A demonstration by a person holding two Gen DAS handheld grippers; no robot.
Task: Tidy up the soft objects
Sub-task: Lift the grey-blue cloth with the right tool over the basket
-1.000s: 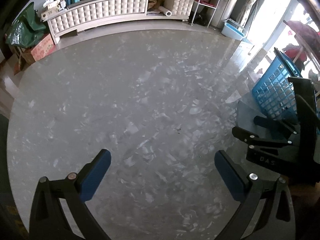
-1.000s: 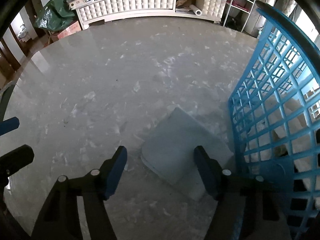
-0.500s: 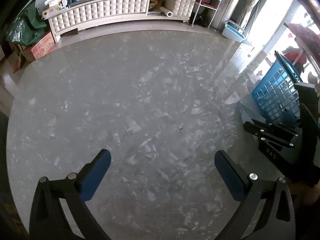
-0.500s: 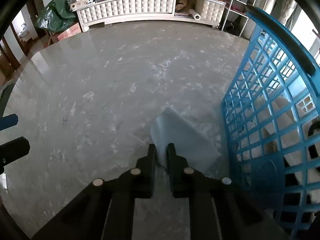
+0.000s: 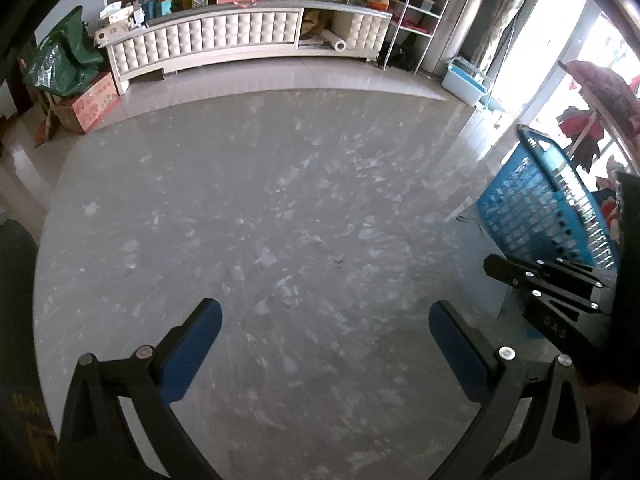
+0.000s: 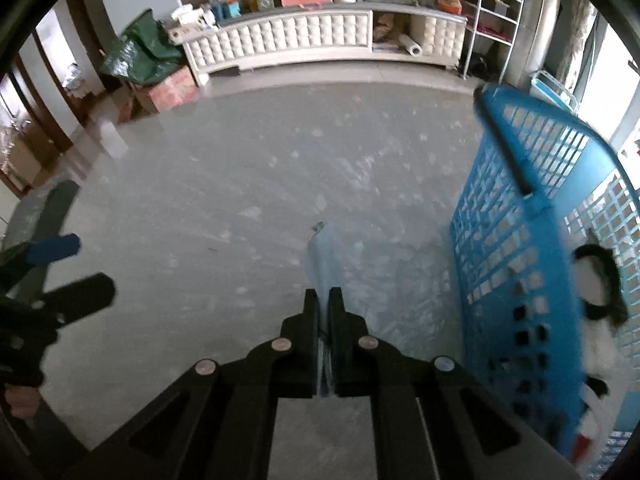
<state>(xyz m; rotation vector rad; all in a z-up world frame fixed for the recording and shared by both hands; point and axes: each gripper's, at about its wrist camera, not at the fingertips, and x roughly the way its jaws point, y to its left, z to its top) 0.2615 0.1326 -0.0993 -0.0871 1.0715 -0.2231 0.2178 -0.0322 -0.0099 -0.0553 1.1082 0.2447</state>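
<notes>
My right gripper is shut on the near edge of a light blue cloth, which hangs lifted off the grey marble table. A blue lattice basket stands just right of it, with a white and black soft item inside. My left gripper is open and empty over bare marble. The left wrist view shows the basket at the right edge, the right gripper in front of it and the cloth beside it.
Beyond the round table's far edge stand a white tufted cabinet, a green bag, cardboard boxes and a white wire rack. The left gripper shows at the left edge of the right wrist view.
My right gripper closed on the cloth's edge and lifted it, so the cloth now hangs folded. The basket sits farther away in the right view. The left gripper stayed open.
</notes>
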